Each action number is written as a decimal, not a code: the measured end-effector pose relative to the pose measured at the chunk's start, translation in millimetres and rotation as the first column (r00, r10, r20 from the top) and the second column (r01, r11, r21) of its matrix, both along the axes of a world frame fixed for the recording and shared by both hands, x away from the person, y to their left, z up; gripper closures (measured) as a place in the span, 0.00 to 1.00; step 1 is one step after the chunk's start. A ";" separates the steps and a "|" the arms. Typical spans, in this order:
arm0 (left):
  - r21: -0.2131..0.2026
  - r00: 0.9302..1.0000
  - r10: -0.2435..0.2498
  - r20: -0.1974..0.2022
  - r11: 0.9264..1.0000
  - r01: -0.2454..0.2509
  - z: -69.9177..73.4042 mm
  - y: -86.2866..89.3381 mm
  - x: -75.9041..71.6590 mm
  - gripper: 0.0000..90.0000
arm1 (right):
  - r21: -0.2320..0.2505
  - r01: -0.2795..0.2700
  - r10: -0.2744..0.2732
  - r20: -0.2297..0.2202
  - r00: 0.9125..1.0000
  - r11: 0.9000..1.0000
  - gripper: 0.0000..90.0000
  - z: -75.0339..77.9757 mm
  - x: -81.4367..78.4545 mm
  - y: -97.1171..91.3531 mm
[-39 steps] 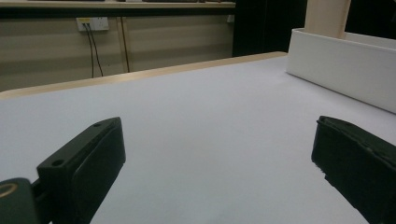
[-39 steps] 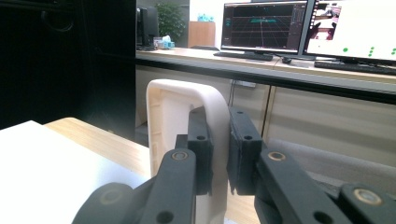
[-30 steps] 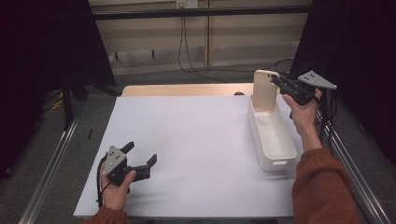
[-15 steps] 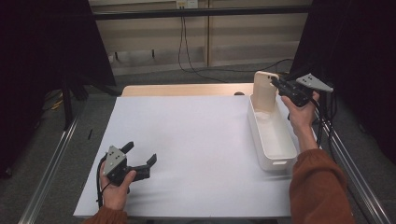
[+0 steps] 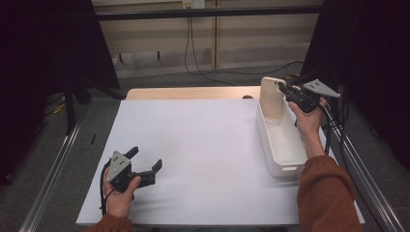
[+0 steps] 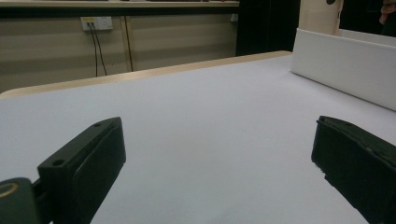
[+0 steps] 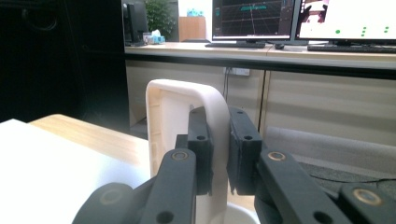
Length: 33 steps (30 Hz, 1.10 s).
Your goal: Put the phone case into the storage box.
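Cream lid (image 5: 271,96) stood upright at the far end of the white bin (image 5: 280,145) — pinched on its rim by the right gripper (image 5: 286,90), likely for lifting clear. Left gripper (image 5: 145,164) rested spread on the tabletop (image 5: 208,145), idle.

A cream-coloured lid (image 5: 271,98) with rounded corners stands upright at the far end of a long white tub (image 5: 279,145) on the table's right side.

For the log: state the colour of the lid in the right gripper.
Cream lid, clearest in the right gripper view.
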<state>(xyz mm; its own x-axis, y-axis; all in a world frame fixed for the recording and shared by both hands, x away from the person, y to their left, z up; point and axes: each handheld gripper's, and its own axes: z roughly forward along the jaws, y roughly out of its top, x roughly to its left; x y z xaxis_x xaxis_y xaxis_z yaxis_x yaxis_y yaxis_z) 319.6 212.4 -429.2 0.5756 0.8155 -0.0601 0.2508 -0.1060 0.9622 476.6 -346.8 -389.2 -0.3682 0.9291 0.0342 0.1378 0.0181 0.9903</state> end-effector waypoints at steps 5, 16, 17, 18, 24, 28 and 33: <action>-0.007 1.000 0.011 -0.003 1.000 -0.011 -0.3 -0.4 0.0 0.03 | -0.005 0.002 -0.002 -0.007 1.000 1.000 0.90 -3.3 0.7 0.1; -0.006 1.000 0.011 -0.002 1.000 -0.011 -0.4 -0.7 0.4 0.04 | -0.029 -0.003 0.002 -0.031 1.000 1.000 0.90 -8.1 3.1 -2.7; 0.004 1.000 0.009 0.000 1.000 -0.009 -0.3 -0.1 0.6 0.04 | -0.031 -0.002 0.001 -0.035 0.999 1.000 0.90 -7.8 3.4 -2.9; 0.005 1.000 0.010 0.000 1.000 -0.010 -0.3 -0.2 0.6 0.04 | -0.030 -0.002 0.001 -0.041 0.999 1.000 0.89 -7.5 3.8 -3.4; 0.006 1.000 0.009 0.000 1.000 -0.009 -0.4 -0.2 0.9 0.04 | -0.053 0.006 -0.010 -0.073 0.997 0.999 0.87 -6.4 6.8 -7.2; 0.007 1.000 0.008 -0.002 1.000 -0.008 -0.4 -0.4 1.0 0.04 | -0.071 0.012 -0.019 -0.091 0.996 0.997 0.86 -4.6 8.4 -7.9; 0.006 1.000 0.003 -0.001 1.000 -0.003 -0.6 -0.7 1.2 0.04 | -0.092 0.024 -0.033 -0.105 0.994 0.995 0.83 -7.4 10.0 -7.8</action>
